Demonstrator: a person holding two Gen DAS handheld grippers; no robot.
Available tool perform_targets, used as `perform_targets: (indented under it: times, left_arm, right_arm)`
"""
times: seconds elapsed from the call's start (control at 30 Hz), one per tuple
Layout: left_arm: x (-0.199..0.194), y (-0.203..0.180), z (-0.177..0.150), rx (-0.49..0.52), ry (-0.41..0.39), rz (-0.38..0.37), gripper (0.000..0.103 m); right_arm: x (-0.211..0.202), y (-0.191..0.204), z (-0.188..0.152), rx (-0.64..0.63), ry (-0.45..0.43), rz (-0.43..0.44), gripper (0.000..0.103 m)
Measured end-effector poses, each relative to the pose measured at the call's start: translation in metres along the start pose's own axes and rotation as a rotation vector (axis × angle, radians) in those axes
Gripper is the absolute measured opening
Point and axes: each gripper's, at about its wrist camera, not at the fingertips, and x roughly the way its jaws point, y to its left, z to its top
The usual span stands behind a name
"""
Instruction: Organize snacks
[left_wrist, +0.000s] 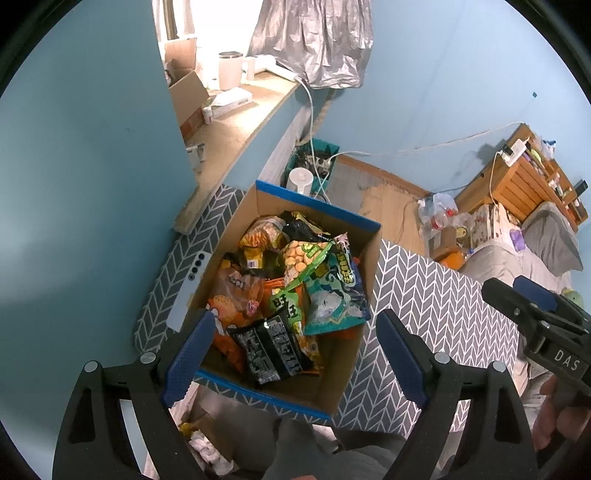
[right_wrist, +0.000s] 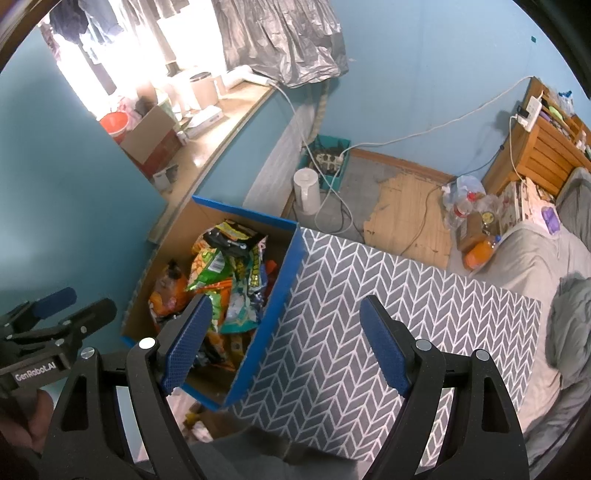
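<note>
Blue walls close in a small bedroom, with a bright window ledge (left_wrist: 236, 122) at the upper left of both views and a grey curtain (left_wrist: 314, 40) hanging above it. Below the ledge stands the bench (right_wrist: 369, 295), covered in a grey-and-white herringbone pattern, and on its left part sits an open cardboard box (left_wrist: 354, 354) with blue rims. That box is heaped with snack packets: a black packet (left_wrist: 269, 345) lies nearest the lower rim, a teal packet (left_wrist: 338, 295) rests toward the right wall, a green packet of round crackers (left_wrist: 301, 256) sits near the middle, and orange packets (left_wrist: 236, 291) fill the left side.

In the left wrist view the left tool (left_wrist: 295, 350) hovers over the box, low in the frame, its blue-padded jaws spread wide with nothing between them. In the right wrist view the right tool (right_wrist: 286, 339) hangs above the box's right wall and the bare bench, its jaws likewise wide apart and empty. Each tool shows at the edge of the other's view, with a hand (right_wrist: 33, 421) gripping the handle.

On the floor beyond the bench stand a white kettle (right_wrist: 306, 192) and a teal bin (right_wrist: 332, 162) of cables. A bed (right_wrist: 546, 258) with grey bedding and a wooden headboard shelf (right_wrist: 543, 147) fill the right side.
</note>
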Motion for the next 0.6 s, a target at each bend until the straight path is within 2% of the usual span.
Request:
perform_targets:
  times: [0.6]
  left_arm:
    - [-0.0009, -0.0041, 0.0047, 0.036, 0.000, -0.012, 0.090]
  right_arm:
    - [-0.0001, 0.0016, 0.0025, 0.016, -0.006, -0.005, 0.082]
